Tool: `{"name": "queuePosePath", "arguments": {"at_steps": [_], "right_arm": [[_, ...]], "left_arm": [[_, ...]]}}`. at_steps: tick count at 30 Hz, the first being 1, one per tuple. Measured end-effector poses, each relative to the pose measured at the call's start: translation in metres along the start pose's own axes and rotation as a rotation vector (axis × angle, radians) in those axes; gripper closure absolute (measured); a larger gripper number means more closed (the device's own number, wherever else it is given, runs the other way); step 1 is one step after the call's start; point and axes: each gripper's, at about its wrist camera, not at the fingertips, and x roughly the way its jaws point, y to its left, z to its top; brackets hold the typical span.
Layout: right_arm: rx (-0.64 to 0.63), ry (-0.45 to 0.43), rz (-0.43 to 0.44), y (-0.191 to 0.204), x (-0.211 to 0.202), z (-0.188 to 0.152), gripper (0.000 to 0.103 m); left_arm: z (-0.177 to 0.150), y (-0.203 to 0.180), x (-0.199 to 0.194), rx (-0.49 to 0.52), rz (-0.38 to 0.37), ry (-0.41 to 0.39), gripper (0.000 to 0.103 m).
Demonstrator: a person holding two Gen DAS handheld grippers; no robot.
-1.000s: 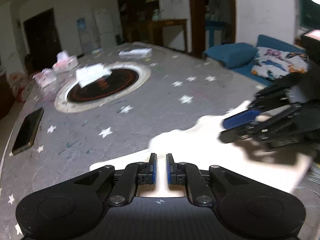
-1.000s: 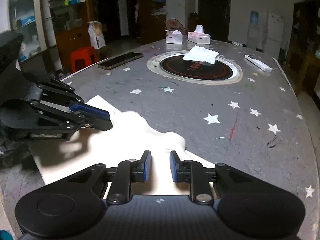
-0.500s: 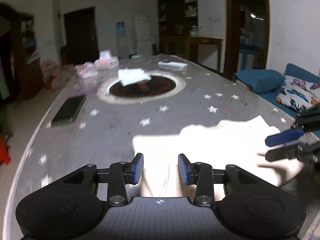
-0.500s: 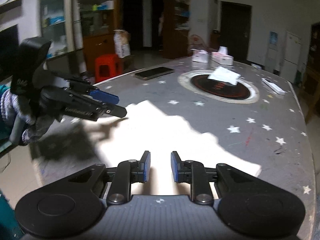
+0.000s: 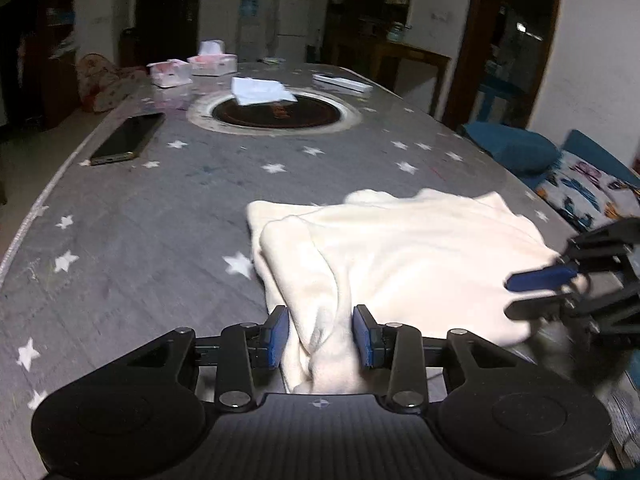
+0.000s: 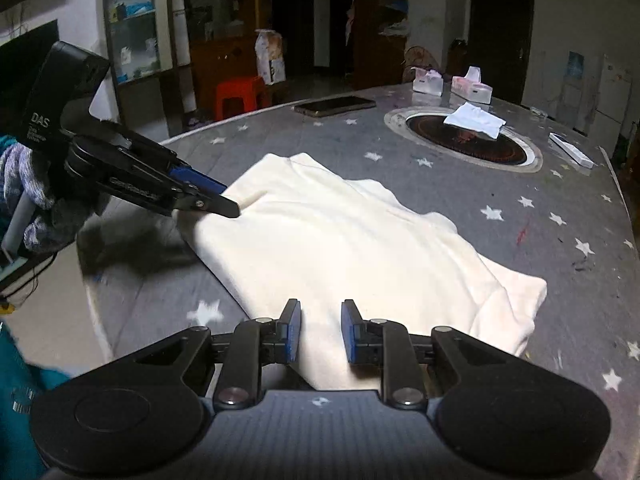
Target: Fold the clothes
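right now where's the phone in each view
Left wrist view: the phone lies at the upper left, near the table's left edge, left of the round inset hotplate.
Right wrist view: the phone lies at the upper middle, near the table's far edge, left of the same hotplate.
Shared landmark: the round hotplate with a white cloth lying on it.

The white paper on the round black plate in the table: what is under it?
The white paper lies on the round black plate and its pale ring. What it covers cannot be seen.
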Motion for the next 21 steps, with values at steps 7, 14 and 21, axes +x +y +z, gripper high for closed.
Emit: {"name": "queuePosePath", "arguments": {"at_steps": [7, 14, 21], "right_arm": [[0.184, -0.078, -0.059, -0.025, -0.032, -0.011, 0.083], [0.339, -0.094, -0.194, -0.07, -0.021, -0.014, 0.083], [0.375, -0.08, -0.27, -0.09, -0.009, -0.013, 0.085]], "left_arm": [[0.018, -0.007, -0.006, 0.027, -0.032, -0.046, 0.065], [0.041, -0.004, 0.018, 0.04, -0.029, -0.066, 0.066], [0.039, 0.011, 0.039, 0.032, 0.024, -0.033, 0.07]]}}
